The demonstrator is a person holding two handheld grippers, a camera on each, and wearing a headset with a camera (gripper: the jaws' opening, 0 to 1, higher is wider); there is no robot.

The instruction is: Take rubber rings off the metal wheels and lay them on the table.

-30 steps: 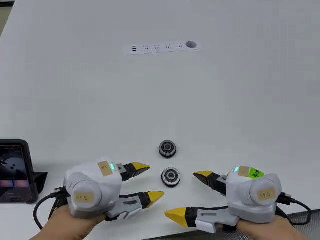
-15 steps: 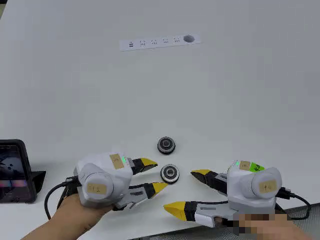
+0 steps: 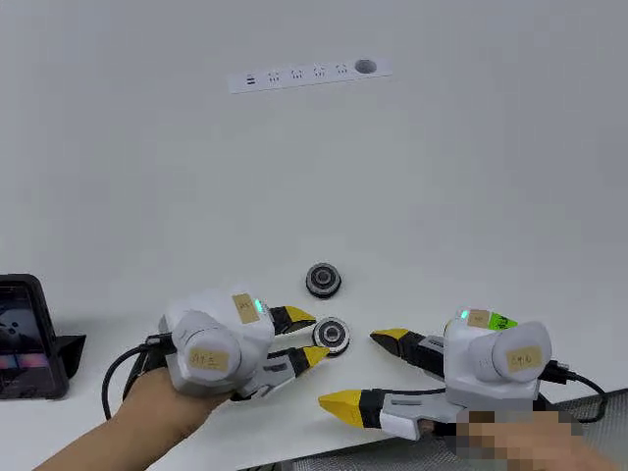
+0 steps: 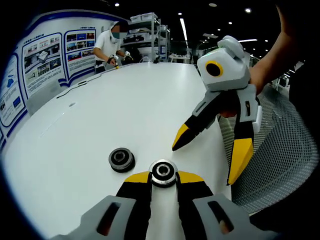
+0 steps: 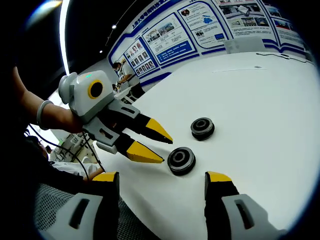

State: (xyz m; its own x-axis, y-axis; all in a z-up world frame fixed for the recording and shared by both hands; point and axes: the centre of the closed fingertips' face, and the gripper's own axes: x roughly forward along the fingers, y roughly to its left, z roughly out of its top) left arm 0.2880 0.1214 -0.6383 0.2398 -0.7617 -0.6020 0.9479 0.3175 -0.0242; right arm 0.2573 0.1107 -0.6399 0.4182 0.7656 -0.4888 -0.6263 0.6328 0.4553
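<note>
- The near wheel [image 3: 331,336] lies flat on the table [image 3: 442,196], hub up, with its dark rubber ring [image 5: 170,161] still on. It sits straight ahead of the left tool [image 3: 311,336], right at its tips.
- Left tool: partly open, holding nothing, its yellow tips flanking the near wheel's edge; whether they touch it I cannot tell.
- Right tool [image 3: 359,370]: spread wide and empty, just right of the near wheel and less close to it than the left tool.
- The far wheel [image 3: 323,280] lies just beyond the near wheel.
</note>
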